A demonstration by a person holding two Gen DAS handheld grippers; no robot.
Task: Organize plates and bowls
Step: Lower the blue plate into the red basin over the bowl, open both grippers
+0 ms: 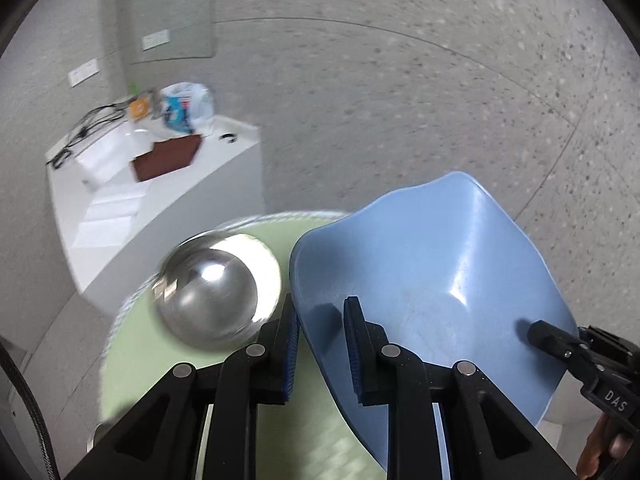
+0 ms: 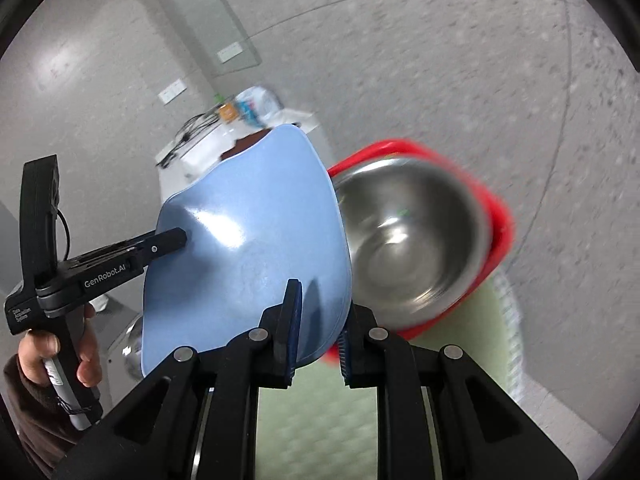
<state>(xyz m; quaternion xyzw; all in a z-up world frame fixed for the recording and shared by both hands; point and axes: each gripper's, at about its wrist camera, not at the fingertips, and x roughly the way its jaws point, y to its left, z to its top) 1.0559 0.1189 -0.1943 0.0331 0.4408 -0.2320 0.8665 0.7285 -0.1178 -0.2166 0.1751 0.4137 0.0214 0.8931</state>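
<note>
A blue plastic plate [image 1: 432,280] is held in the air by both grippers, tilted. My left gripper [image 1: 320,316] is shut on its near-left rim. My right gripper [image 2: 320,316] is shut on the plate's [image 2: 248,248] opposite rim; its finger also shows in the left wrist view [image 1: 540,334]. The left gripper also shows in the right wrist view [image 2: 176,240]. A steel bowl [image 1: 208,296] sits upside down on the round green table [image 1: 132,360]. Another steel bowl [image 2: 412,236] sits upright in a red tray [image 2: 496,216].
A white side cabinet [image 1: 160,200] stands at the back left with a brown box [image 1: 168,158], cables and a plastic bag on it. Speckled grey floor [image 1: 400,100] surrounds the table. The person's hand [image 2: 84,356] holds the left gripper's handle.
</note>
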